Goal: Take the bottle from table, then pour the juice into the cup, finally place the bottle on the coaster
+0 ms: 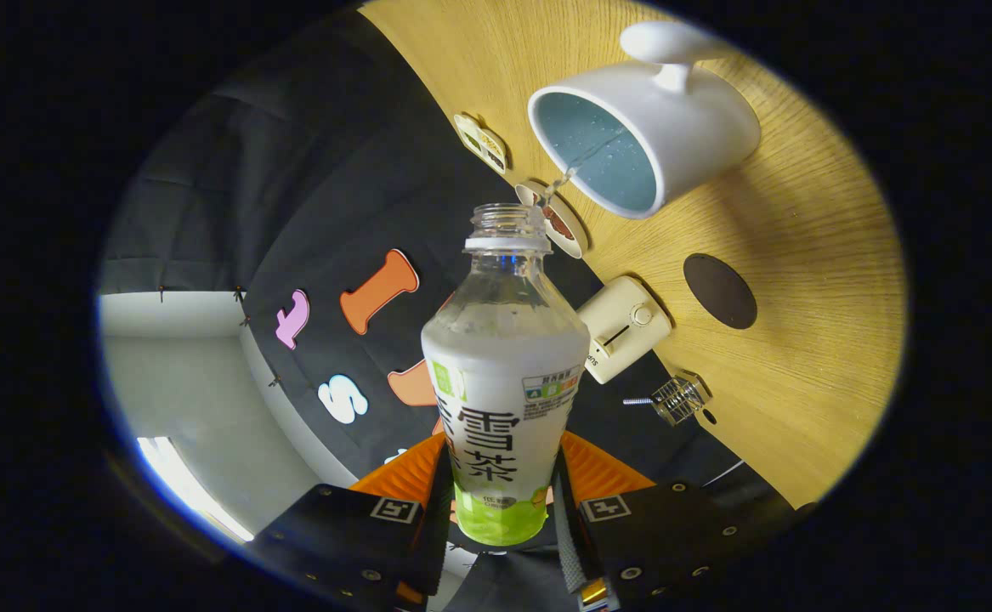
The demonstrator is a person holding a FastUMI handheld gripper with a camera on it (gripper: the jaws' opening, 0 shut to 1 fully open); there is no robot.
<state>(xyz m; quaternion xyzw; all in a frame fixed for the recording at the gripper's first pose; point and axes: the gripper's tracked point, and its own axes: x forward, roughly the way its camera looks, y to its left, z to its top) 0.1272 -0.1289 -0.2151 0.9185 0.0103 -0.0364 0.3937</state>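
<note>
The gripper held the bottle tight between both fingers, tilted so a thin stream fell from its mouth into the cup just ahead. The coaster lay beside, waiting on the counter.

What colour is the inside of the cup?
Light blue inside the white cup, seen in the gripper view.

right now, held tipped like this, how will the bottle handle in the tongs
The bottle looks like thin clear plastic, so it probably flexes under the tongs. It seems nearly empty, likely light. With liquid streaming into the cup, a wet neck could be slippery.
</note>
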